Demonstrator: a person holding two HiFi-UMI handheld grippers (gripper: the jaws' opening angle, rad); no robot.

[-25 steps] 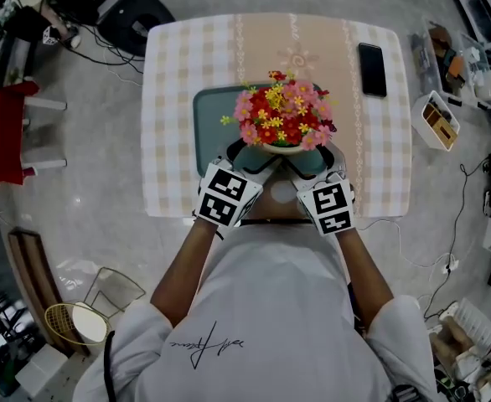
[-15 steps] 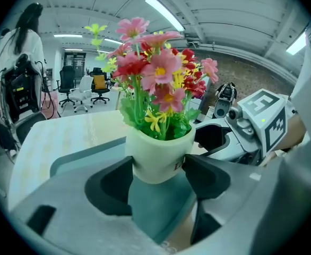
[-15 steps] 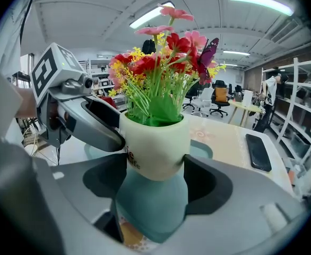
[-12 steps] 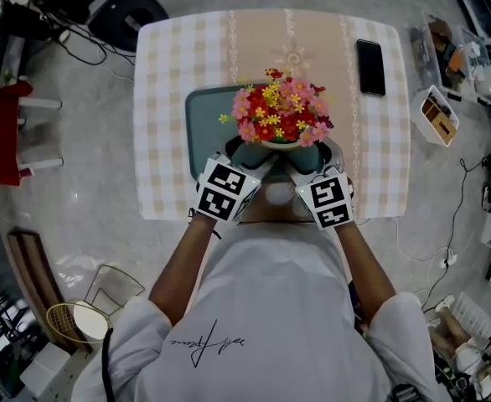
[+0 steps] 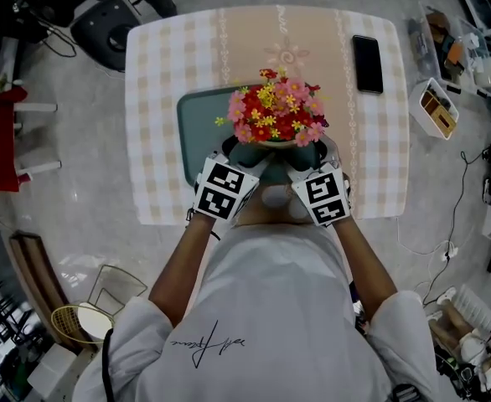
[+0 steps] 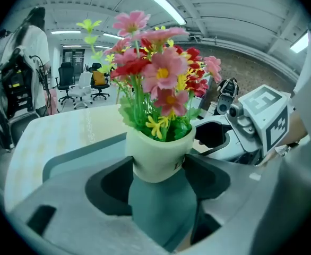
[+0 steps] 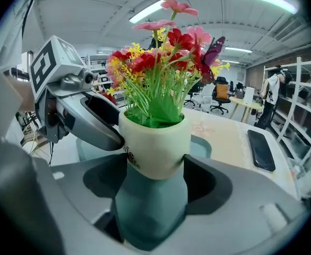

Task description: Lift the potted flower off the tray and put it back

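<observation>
Potted flower [image 5: 275, 120], cream pot [image 7: 154, 142], red, pink, yellow blooms [image 6: 161, 73]

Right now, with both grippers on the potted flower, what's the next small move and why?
Probably lower the potted flower straight down onto the tray. The left gripper and right gripper both clamp its pot, and tray surface shows beneath the base, so it looks not yet set down.
</observation>
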